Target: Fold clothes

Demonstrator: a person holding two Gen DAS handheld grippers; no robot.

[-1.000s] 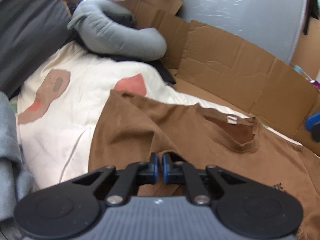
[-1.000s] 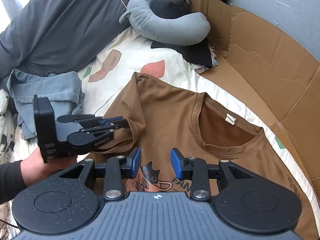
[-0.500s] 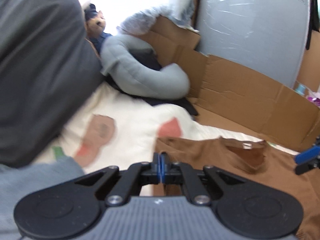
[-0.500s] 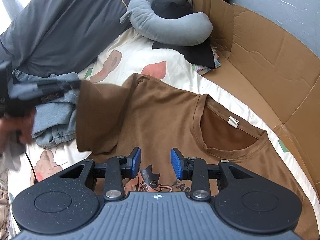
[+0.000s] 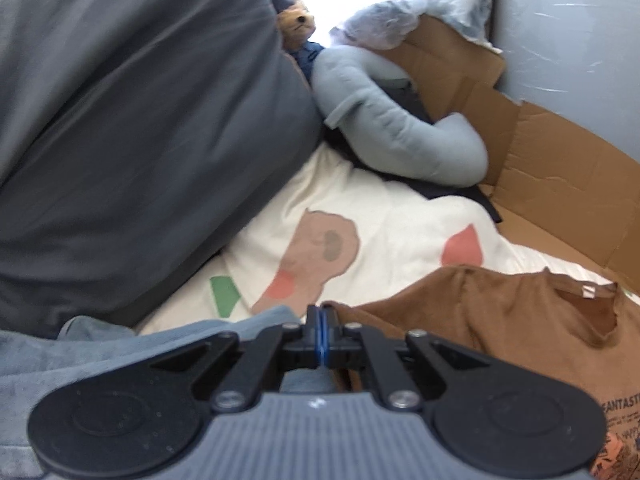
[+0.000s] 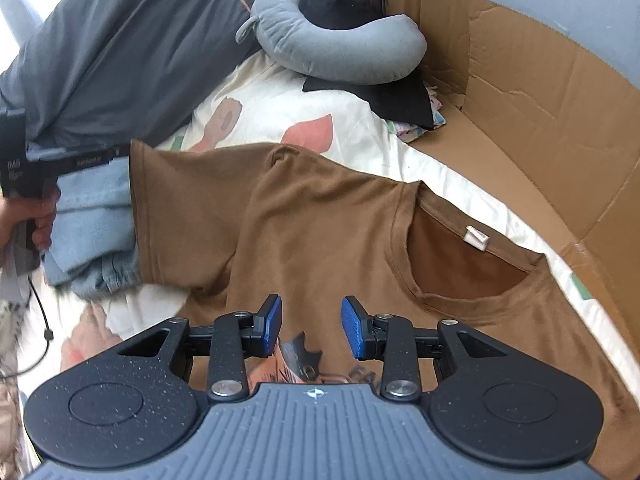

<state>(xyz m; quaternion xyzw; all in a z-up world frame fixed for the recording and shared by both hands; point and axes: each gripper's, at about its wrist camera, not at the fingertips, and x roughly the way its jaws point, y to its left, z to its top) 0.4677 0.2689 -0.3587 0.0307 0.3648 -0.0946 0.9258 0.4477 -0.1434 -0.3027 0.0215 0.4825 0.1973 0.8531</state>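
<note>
Right wrist view: off to the far left, the left gripper (image 6: 120,151) pinches the sleeve hem of the brown T-shirt (image 6: 320,220), stretched over blue-grey folded clothes (image 6: 92,216). Right gripper (image 6: 311,330) hovers wide above the shirt's chest print, neckline ahead-right.

cardboard wall (image 6: 520,92) right, grey pillow (image 6: 112,52) left

Left view sits low by the shirt (image 5: 500,320) sleeve, facing the pillow (image 5: 396,136); right view looks down from higher; both share shirt, pillow, cardboard (image 6: 520,80)
</note>
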